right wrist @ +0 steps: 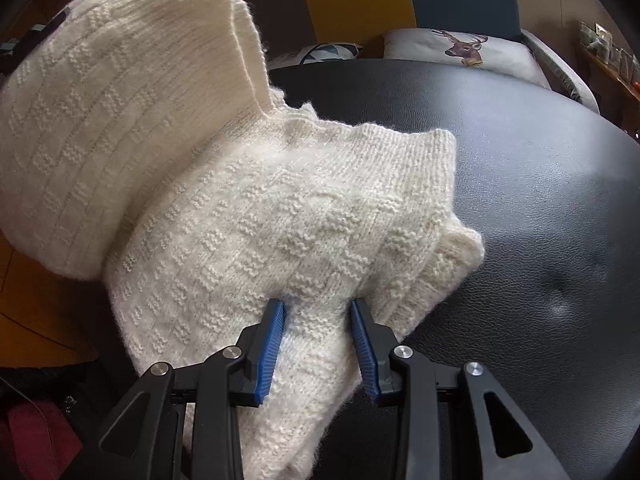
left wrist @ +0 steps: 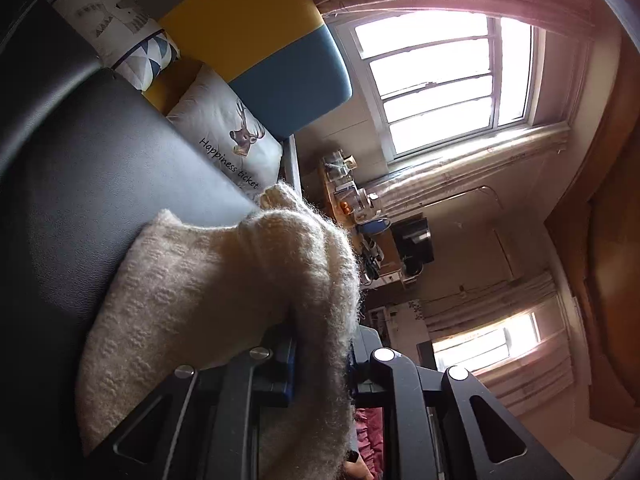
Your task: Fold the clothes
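A cream knitted sweater lies partly folded on a black leather surface. My right gripper points down at its near edge, blue pads pinching a ridge of the knit. The sweater's left part is lifted into a tall fold, held at the upper left by my left gripper, which is mostly hidden there. In the left wrist view the sweater drapes over and between the fingers of the left gripper, shut on it above the black surface.
A deer-print pillow and a triangle-pattern pillow rest against a yellow and blue headboard at the surface's far end. A cluttered wooden shelf stands beyond. Red cloth lies low at the left.
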